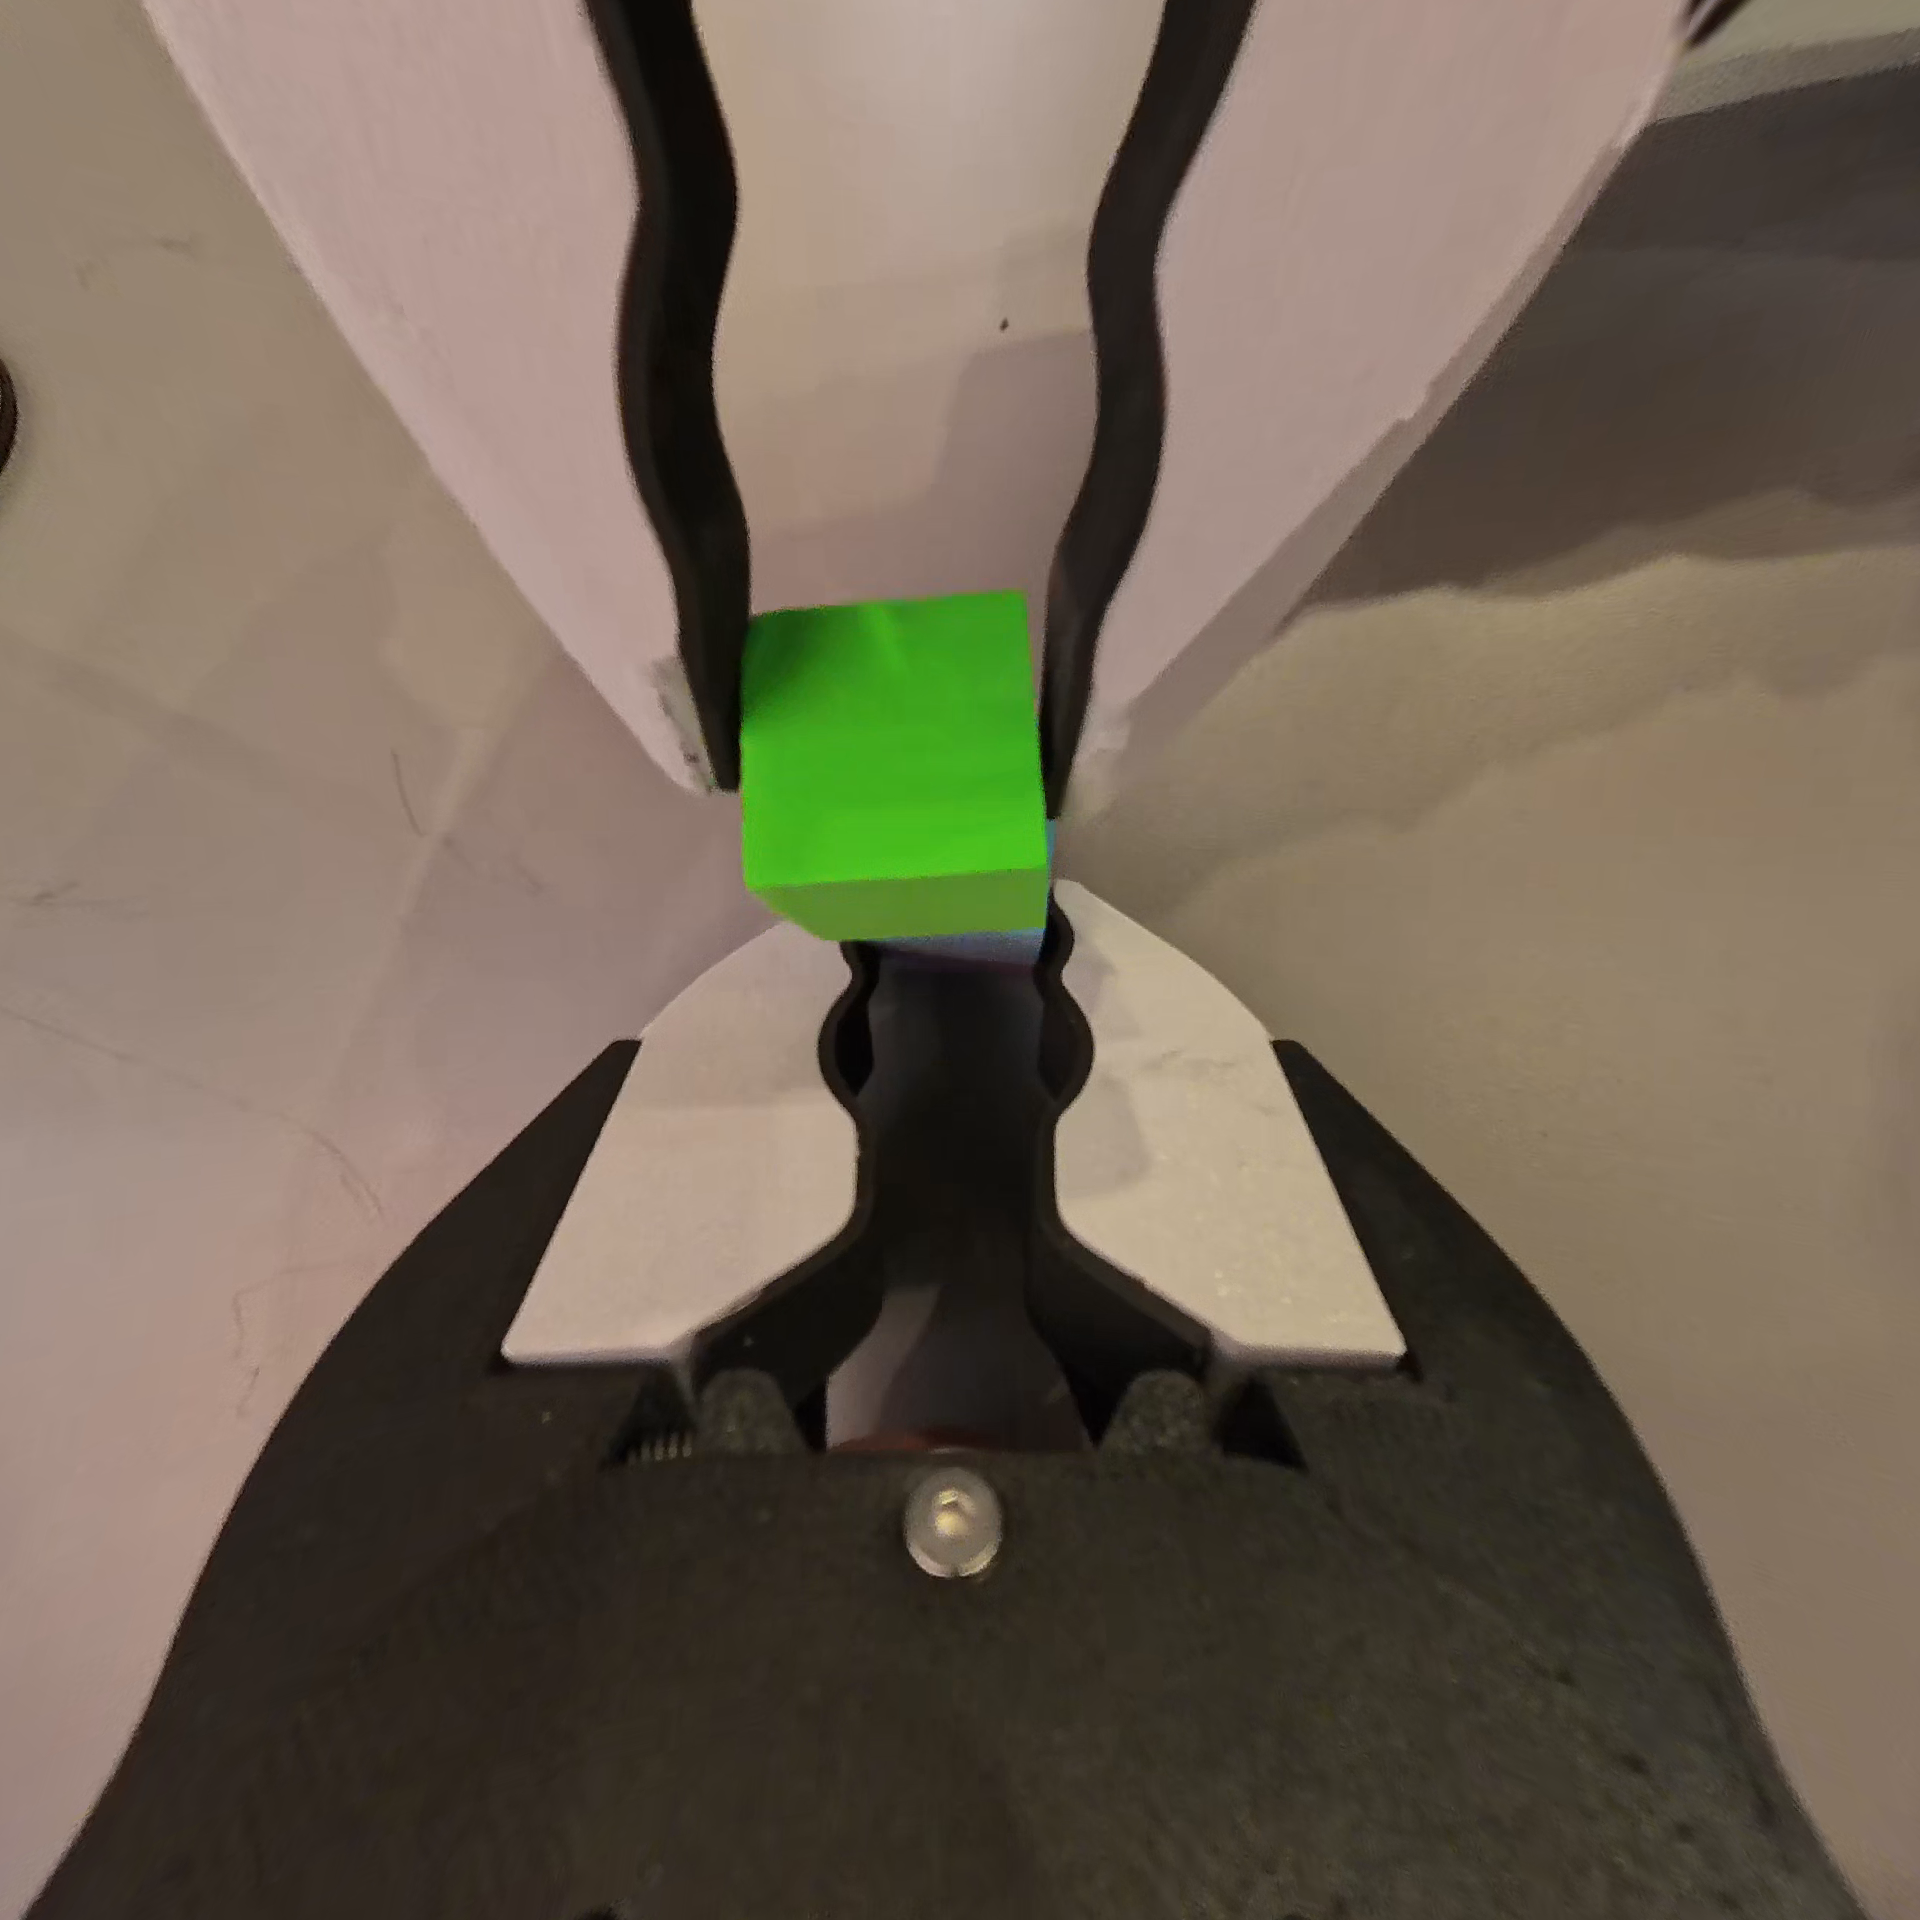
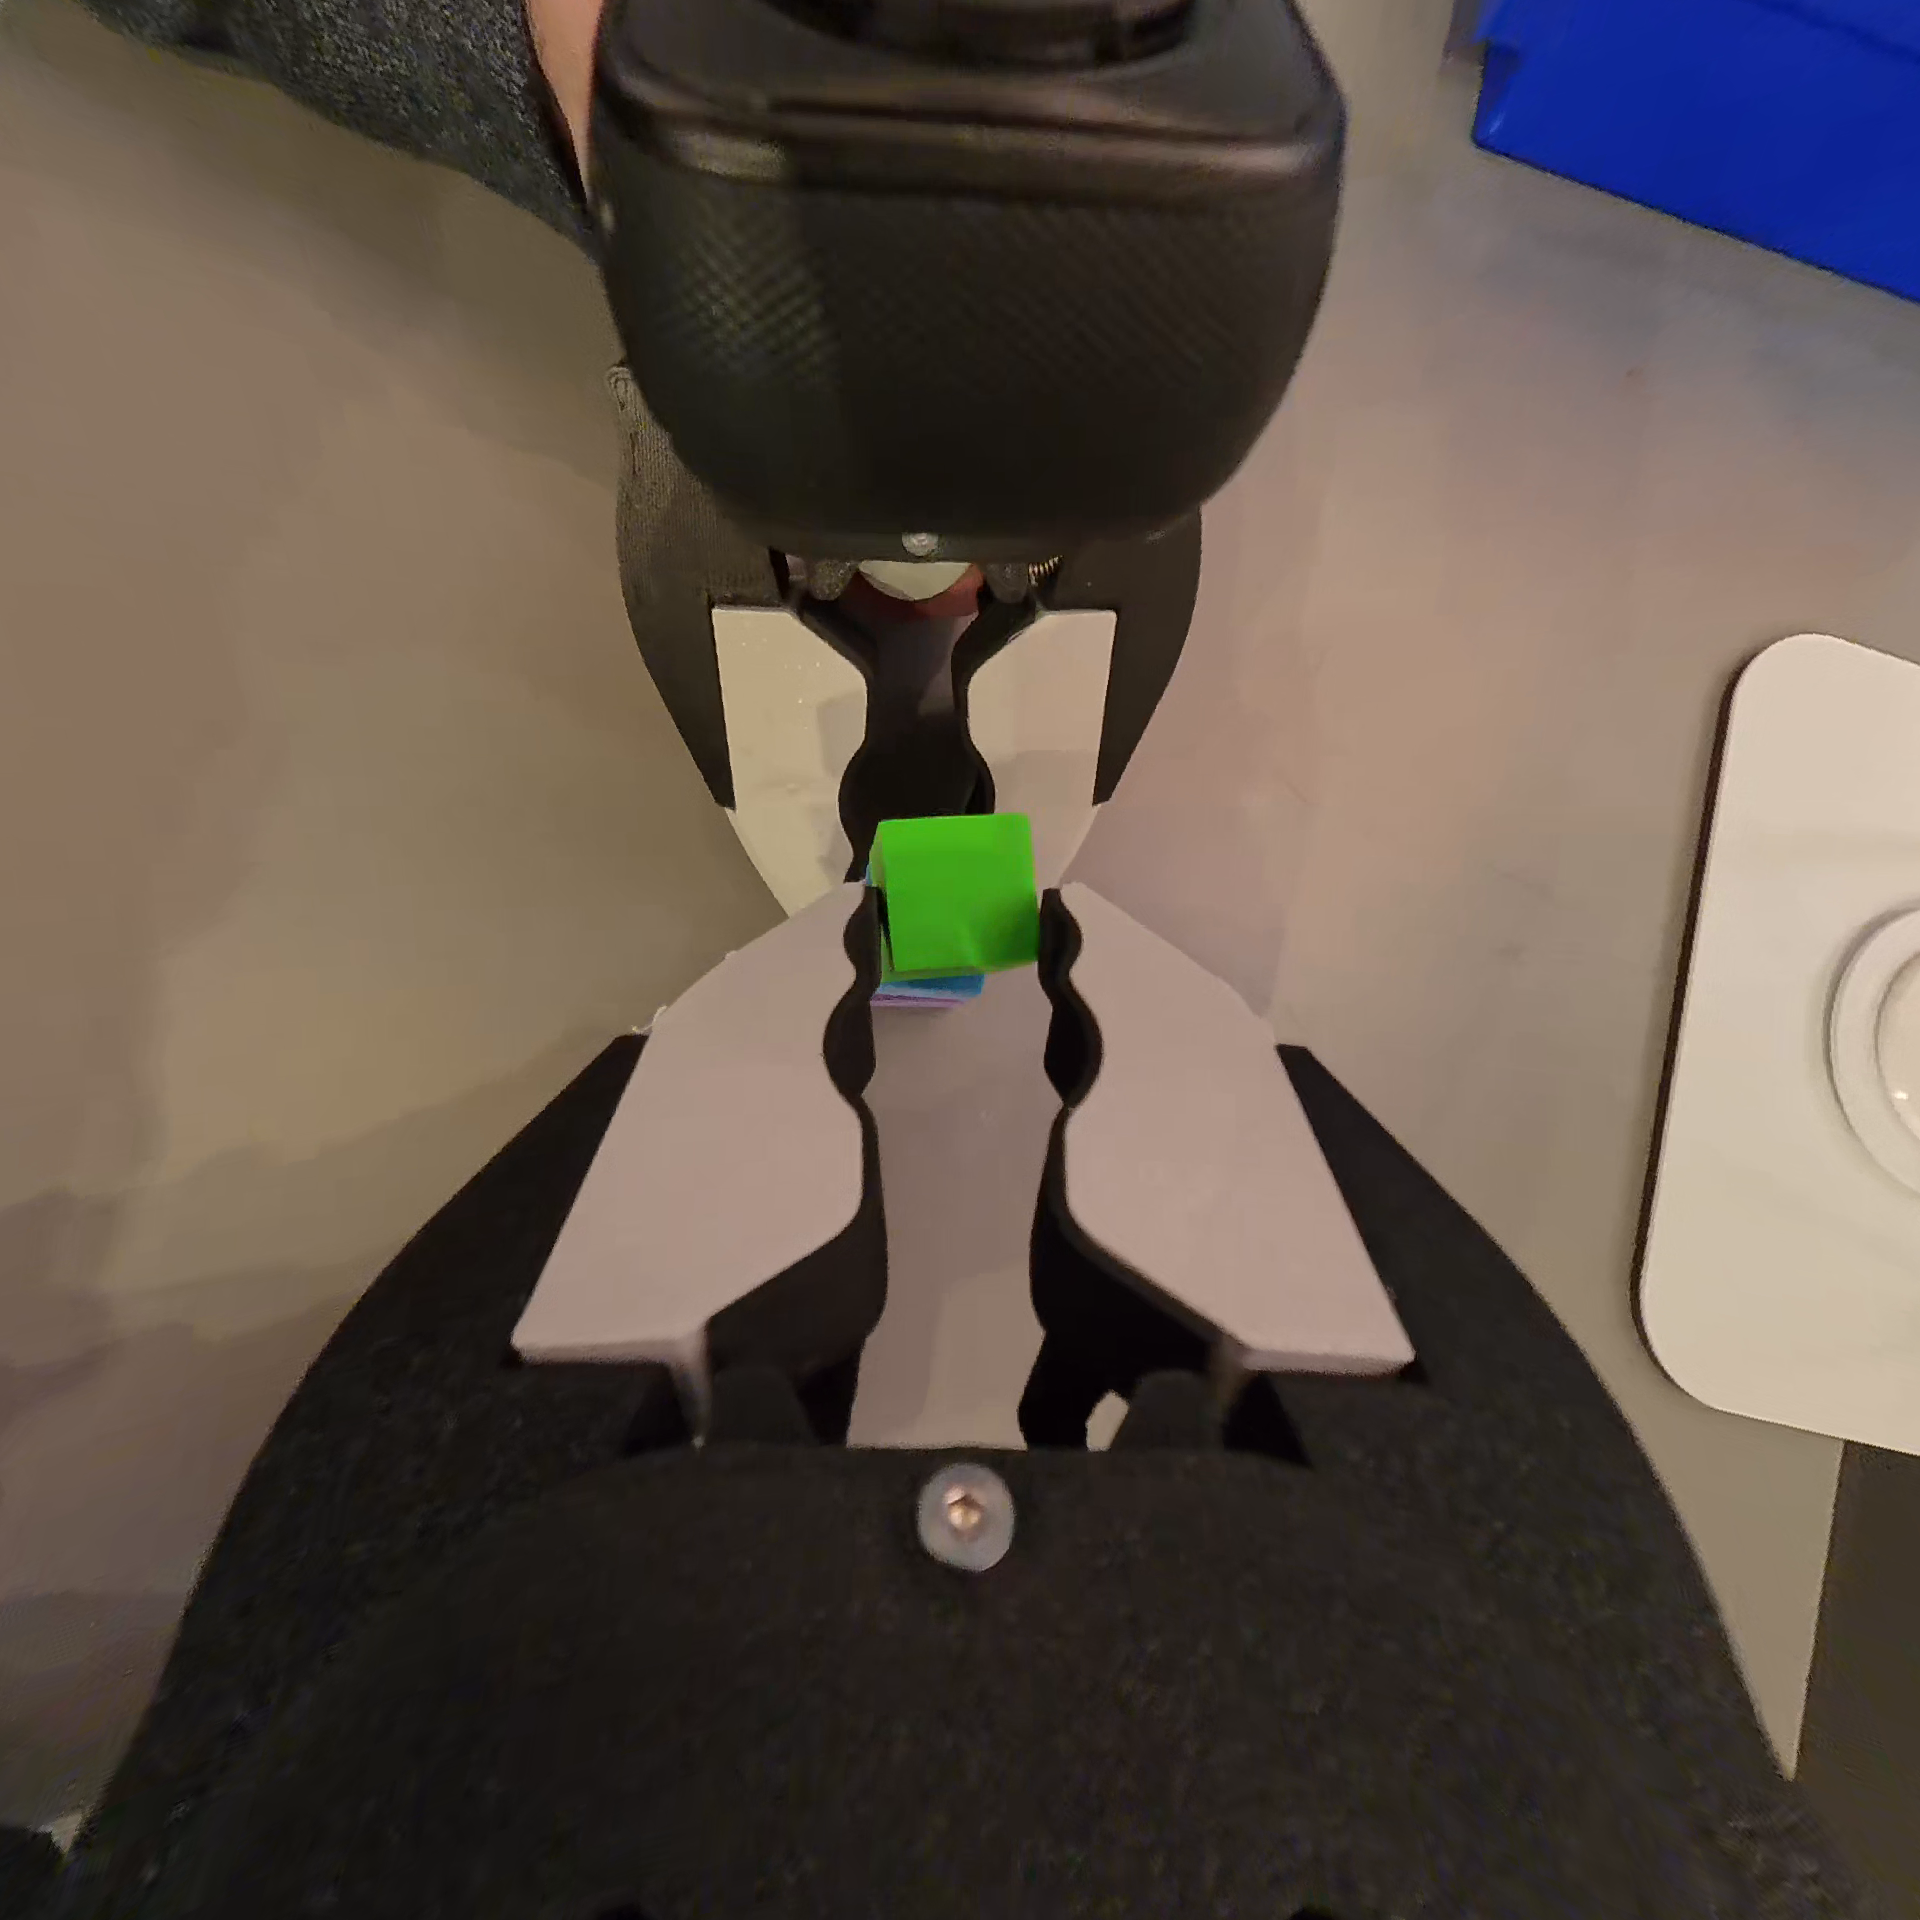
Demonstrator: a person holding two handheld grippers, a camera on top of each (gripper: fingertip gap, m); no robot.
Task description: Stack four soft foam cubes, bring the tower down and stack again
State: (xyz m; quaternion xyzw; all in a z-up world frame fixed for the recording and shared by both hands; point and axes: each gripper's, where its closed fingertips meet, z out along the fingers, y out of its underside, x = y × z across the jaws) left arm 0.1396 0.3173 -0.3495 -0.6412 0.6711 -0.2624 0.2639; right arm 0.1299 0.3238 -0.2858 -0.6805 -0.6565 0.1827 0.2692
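A green foam cube (image 2: 956, 904) tops a small stack, with a blue cube (image 2: 940, 983) under it and a purple cube (image 2: 914, 1001) below that. My right gripper (image 2: 956, 920) is shut on the green cube, and both pads press its sides and dent it. In the left wrist view the right gripper (image 1: 888, 748) comes in from above around the green cube (image 1: 894, 758). My left gripper (image 1: 951, 940) faces it from the opposite side and is shut on the blue cube (image 1: 956, 945) just beneath the green one. The lower stack is mostly hidden.
A white pad (image 2: 1766, 1195) with a round clear piece lies on the grey table (image 2: 312, 727) at the right. A blue bin (image 2: 1714, 135) stands at the far right. A person's sleeve (image 2: 364, 104) shows behind the left gripper's housing (image 2: 966, 312). The tips of one gripper are about 6 cm away from the tips of the other.
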